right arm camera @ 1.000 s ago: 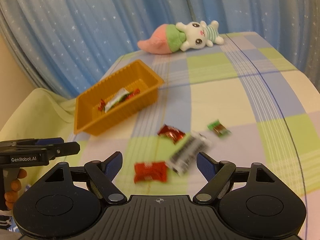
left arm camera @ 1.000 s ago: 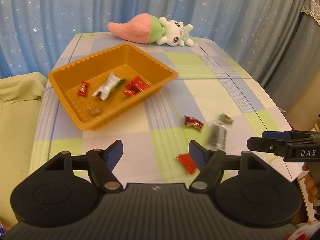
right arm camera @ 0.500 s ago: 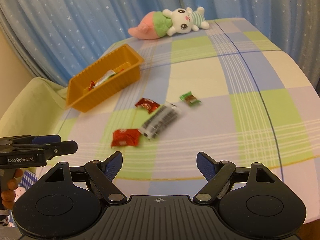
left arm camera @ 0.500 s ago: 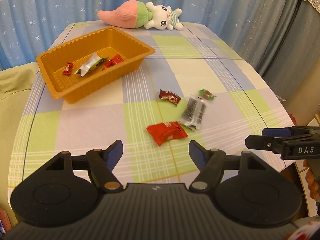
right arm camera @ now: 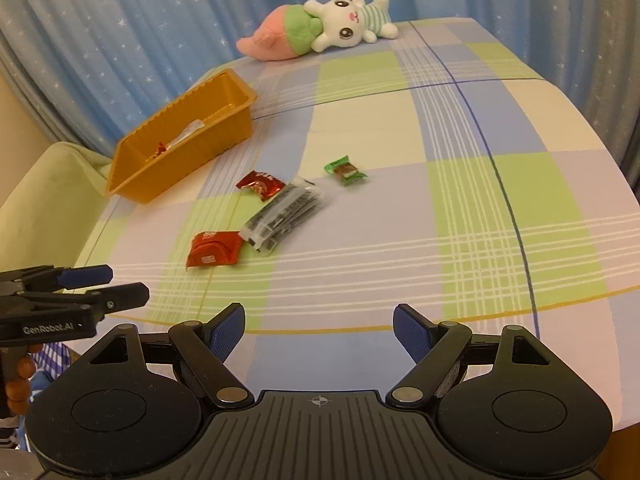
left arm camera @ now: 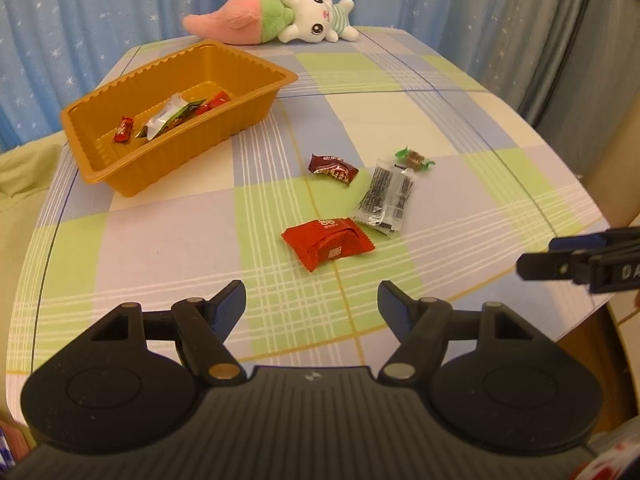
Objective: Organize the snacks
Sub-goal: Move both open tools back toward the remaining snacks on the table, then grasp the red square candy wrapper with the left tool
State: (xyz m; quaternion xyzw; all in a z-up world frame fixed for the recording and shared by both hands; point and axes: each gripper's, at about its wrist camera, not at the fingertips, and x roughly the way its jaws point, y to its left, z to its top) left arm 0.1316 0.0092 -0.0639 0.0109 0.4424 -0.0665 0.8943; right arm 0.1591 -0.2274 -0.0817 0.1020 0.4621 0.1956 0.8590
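Left wrist view: left gripper point(left arm camera: 312, 306) gapes wide, holding nothing, above the table edge; red packet point(left arm camera: 327, 242) lies just ahead, orange tray point(left arm camera: 96, 166) far left. Right wrist view: right gripper point(right arm camera: 319, 328) spread wide, holding nothing, with four snacks loose on the checked cloth point(right arm camera: 500, 216).

Orange ribbed tray point(left arm camera: 256, 98) sat at about 10 o'clock on the table, long axis diagonal, open side up. Inside it: small red candy point(left arm camera: 123, 135) toward the near-left end, a silver-and-green packet point(left arm camera: 166, 121) lying mid-floor, and a red wrapper point(left arm camera: 214, 103) just beyond it, touching.

Four snacks lay loose on the cloth, right of the tray:
- dark red crinkled packet point(left arm camera: 333, 169), at 12 o'clock of the group;
- green-wrapped candy point(left arm camera: 414, 158), at 2 o'clock, twisted ends;
- clear packet with black contents point(left arm camera: 385, 195), flat, centre-right;
- bright red pillow packet point(left arm camera: 327, 243), at 6 o'clock, flat, nearest the table's front edge, just beside the clear packet.
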